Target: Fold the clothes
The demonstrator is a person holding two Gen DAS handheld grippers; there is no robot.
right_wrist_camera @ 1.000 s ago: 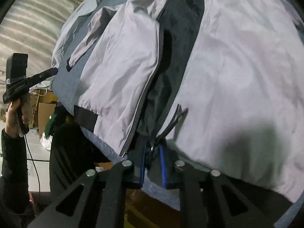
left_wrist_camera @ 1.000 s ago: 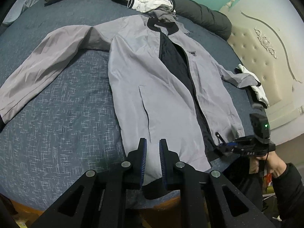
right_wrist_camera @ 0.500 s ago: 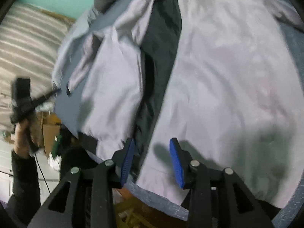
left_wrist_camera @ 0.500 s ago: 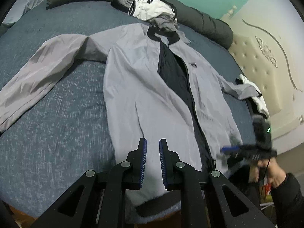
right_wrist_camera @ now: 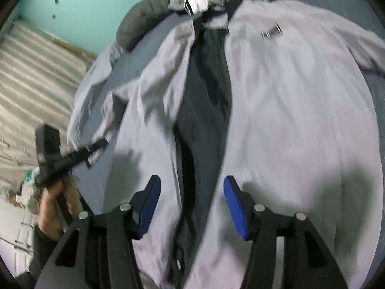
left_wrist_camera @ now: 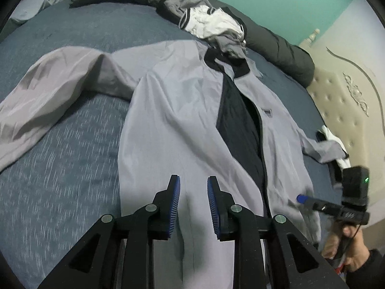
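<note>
Both tongs hold nothing — left gripper [left_wrist_camera: 191, 204] and right gripper [right_wrist_camera: 191, 207] opening above the grey jacket [left_wrist_camera: 182, 125]; its slippery, unzipped front may slide askew when folded.

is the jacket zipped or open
Open: the jacket's grey front panels lie apart, with dark lining showing between them from collar to hem.

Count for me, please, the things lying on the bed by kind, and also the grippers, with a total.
Grey jacket, spread flat, front open: 1
Rumpled grey-and-white clothes pile beyond its collar: 1
White-and-black garment at the bed's edge: 1
Dark quilt roll along the far side: 1
Grippers, left gripper and right gripper, jaws opening, nothing between them: 2
Total: 6
</note>
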